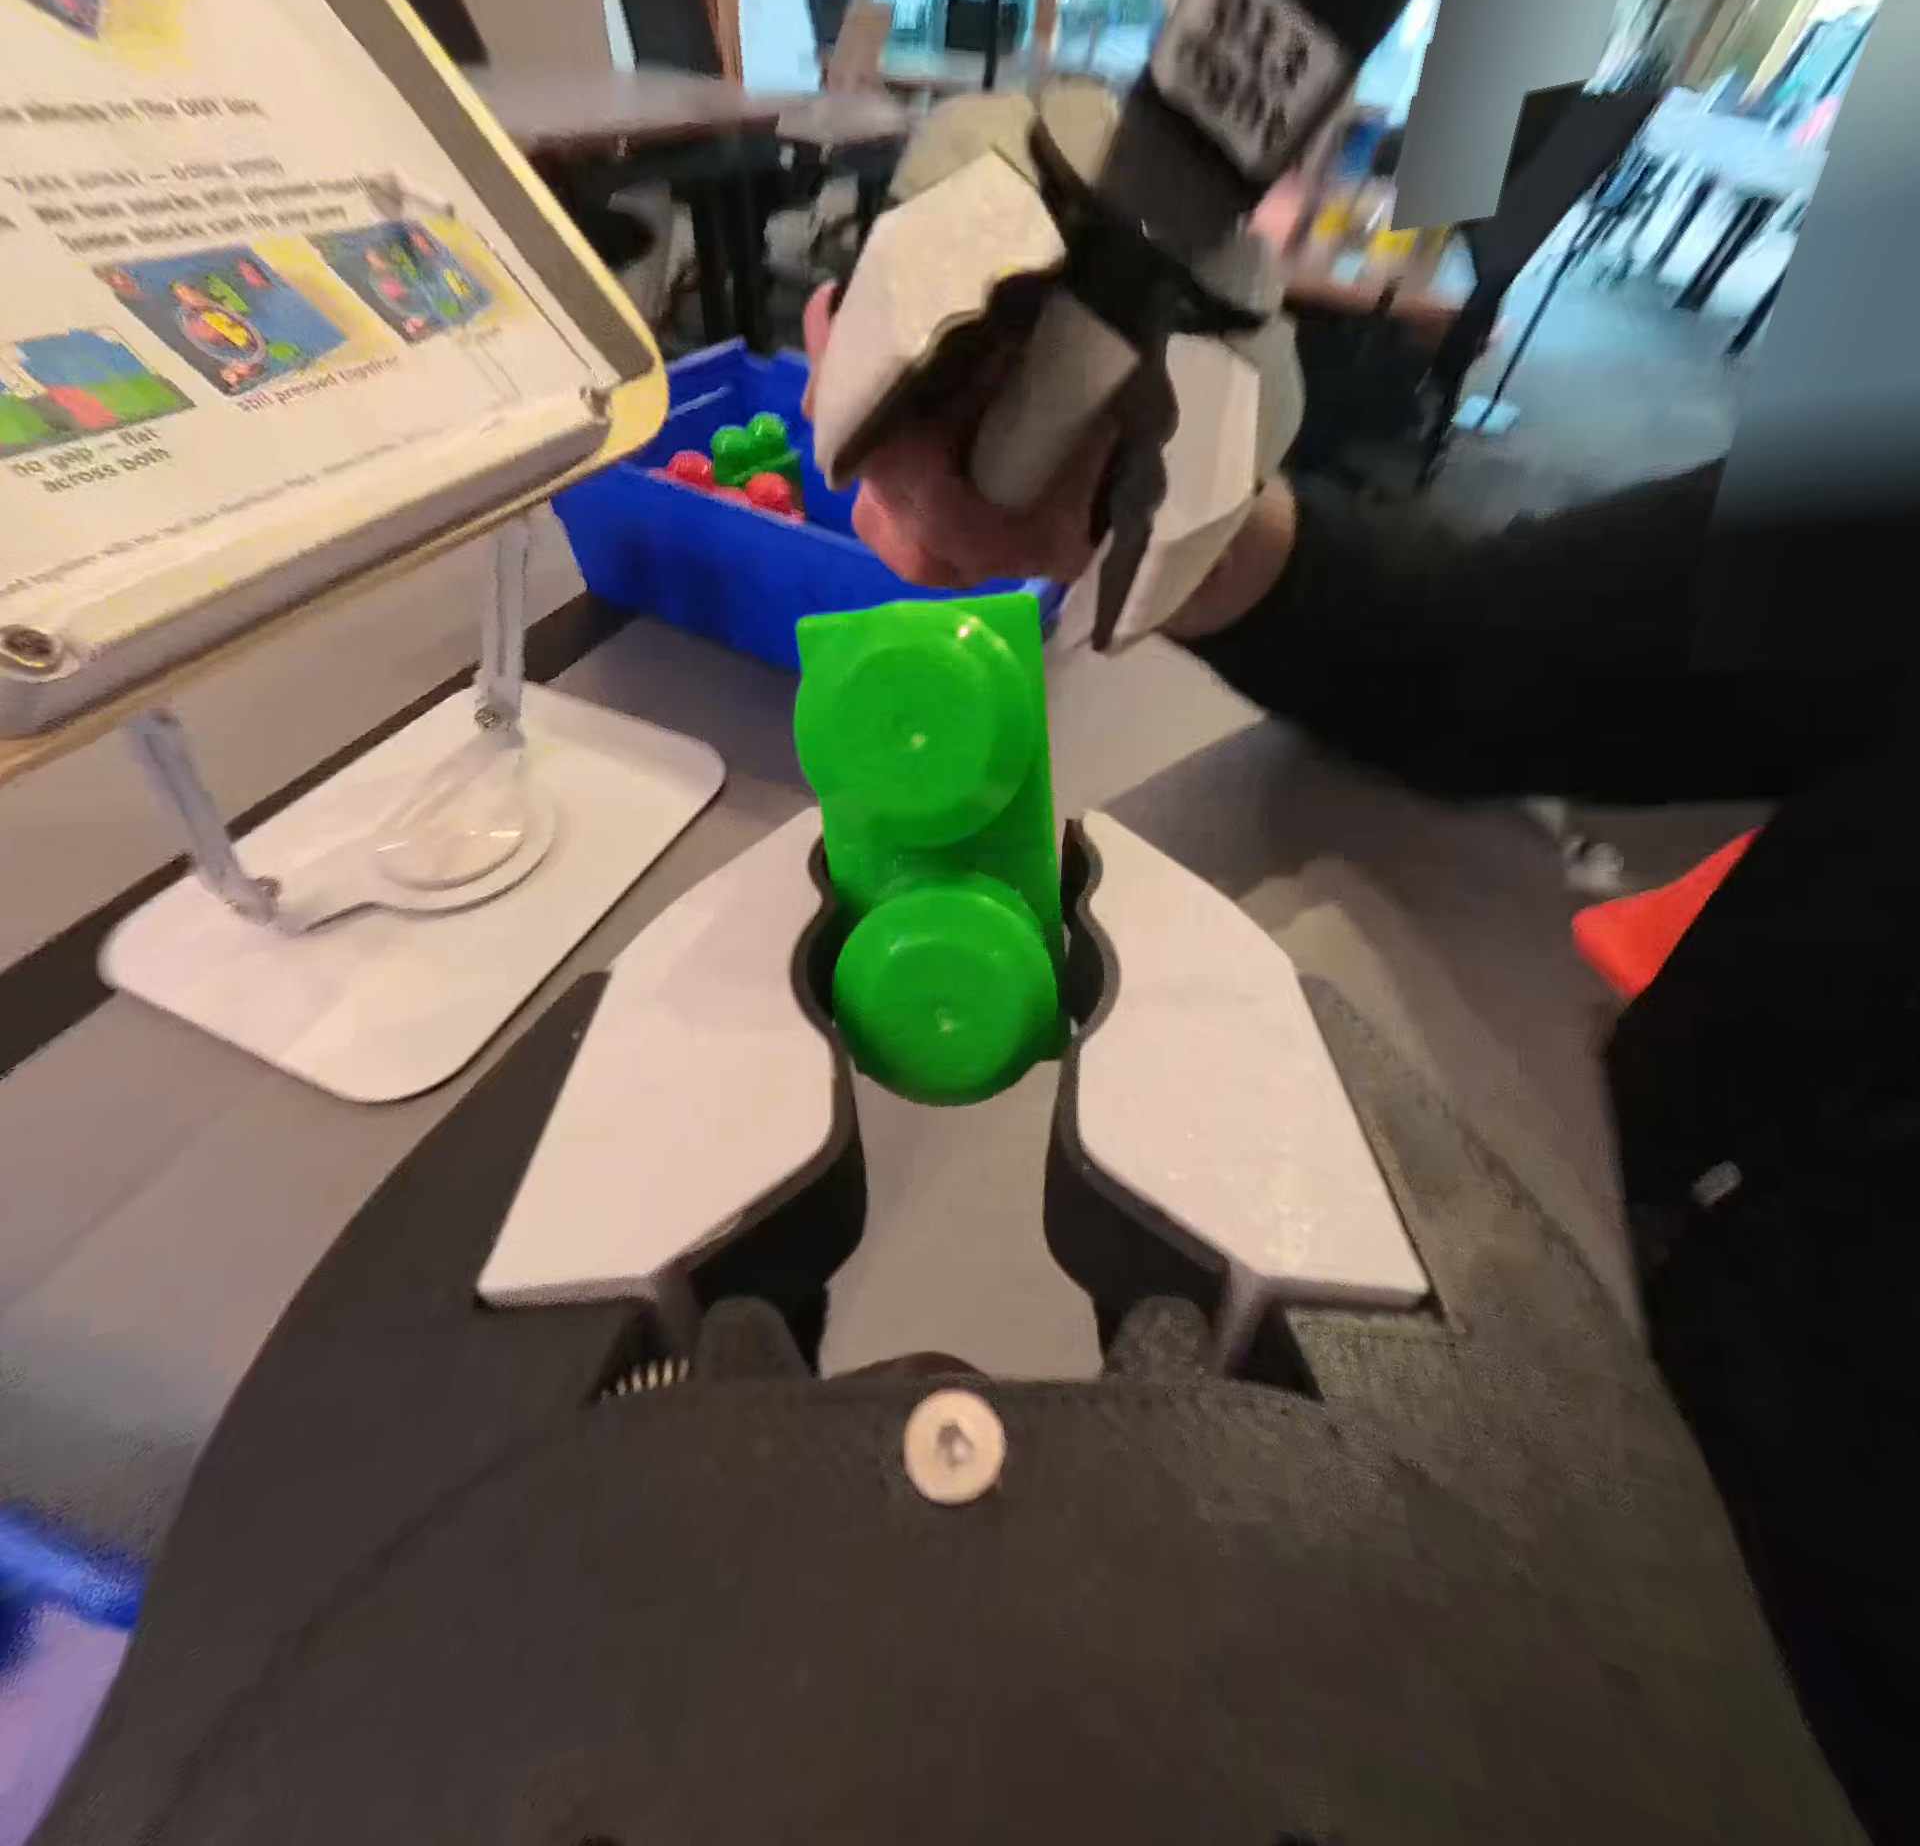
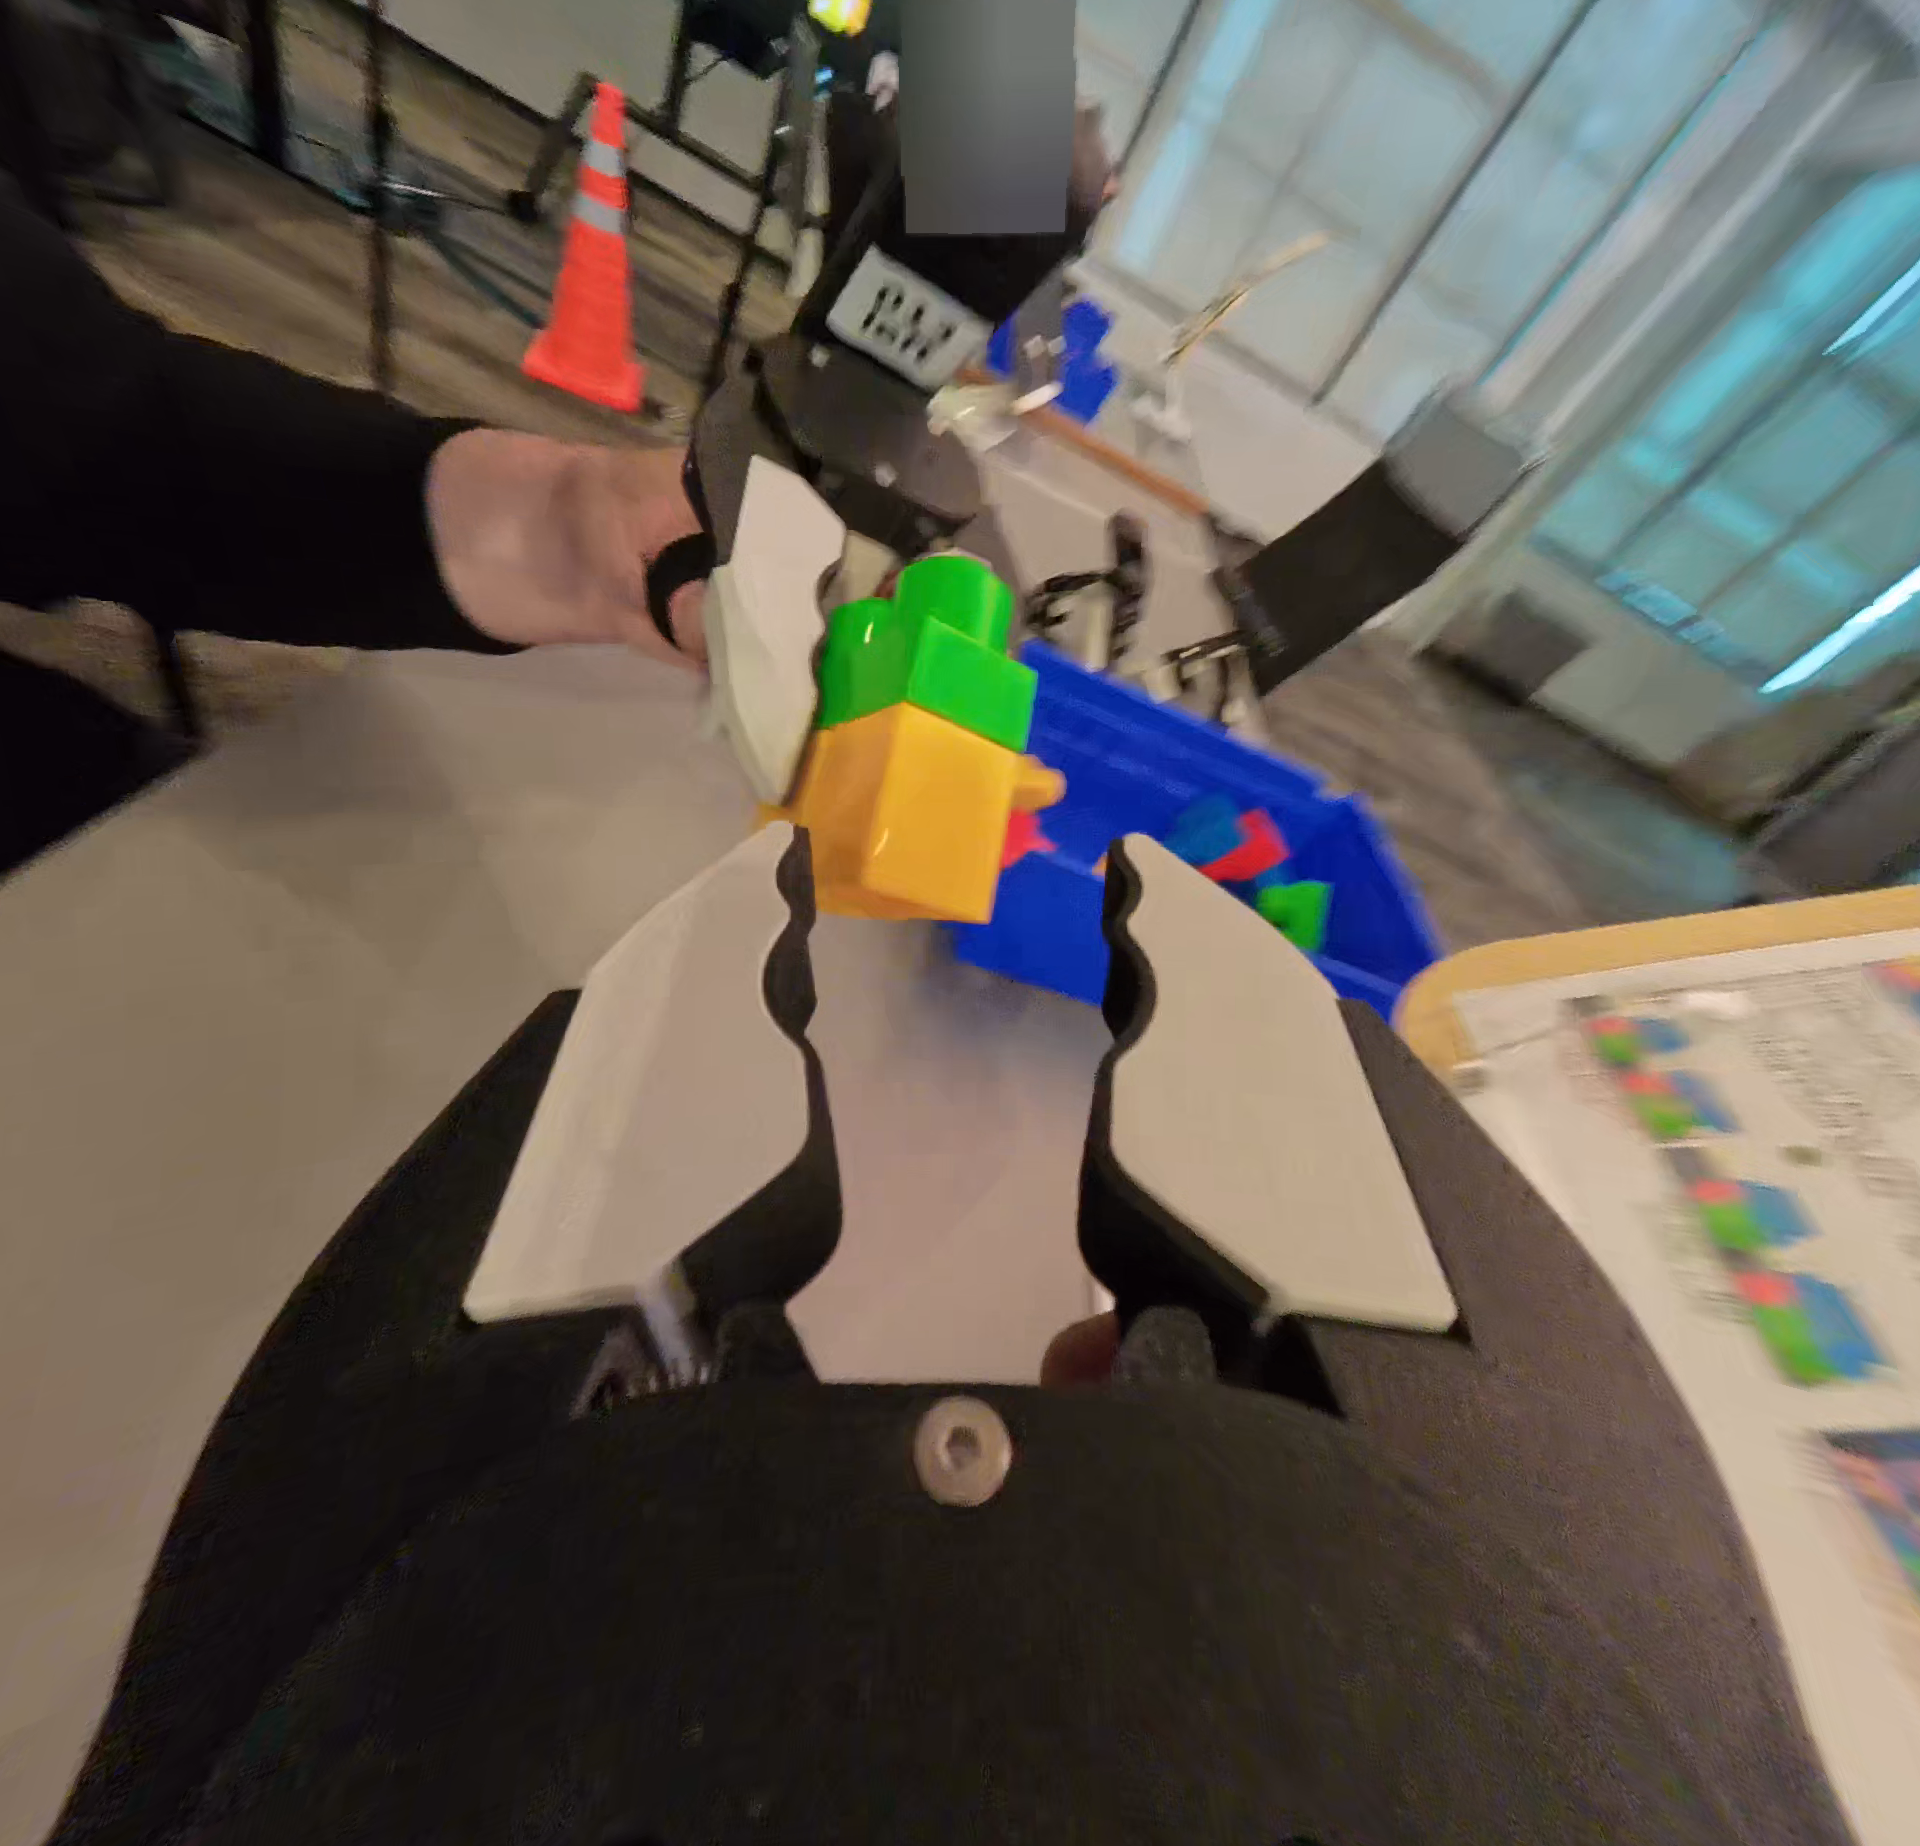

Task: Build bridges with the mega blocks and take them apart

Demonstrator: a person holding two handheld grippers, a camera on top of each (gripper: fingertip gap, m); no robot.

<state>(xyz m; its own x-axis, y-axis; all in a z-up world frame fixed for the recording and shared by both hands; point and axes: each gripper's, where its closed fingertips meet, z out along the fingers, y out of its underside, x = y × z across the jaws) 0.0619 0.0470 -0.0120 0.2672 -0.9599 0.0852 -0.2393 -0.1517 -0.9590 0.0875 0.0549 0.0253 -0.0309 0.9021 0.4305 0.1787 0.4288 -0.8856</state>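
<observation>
Gripping the green block (image 1: pixel 935 840), left claw (image 1: pixel 951 923) hides its yellow block (image 2: pixel 914 820); right claw (image 2: pixel 956 903) released.

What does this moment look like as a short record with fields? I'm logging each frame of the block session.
left tongs: shut on green block, studs facing the camera
attached piece: yellow block joined to the green block, seen from the right wrist view
right tongs: open, next to the yellow block, not gripping it
blue bin: on the table, loose blocks inside
instruction board: on a stand, left
</observation>
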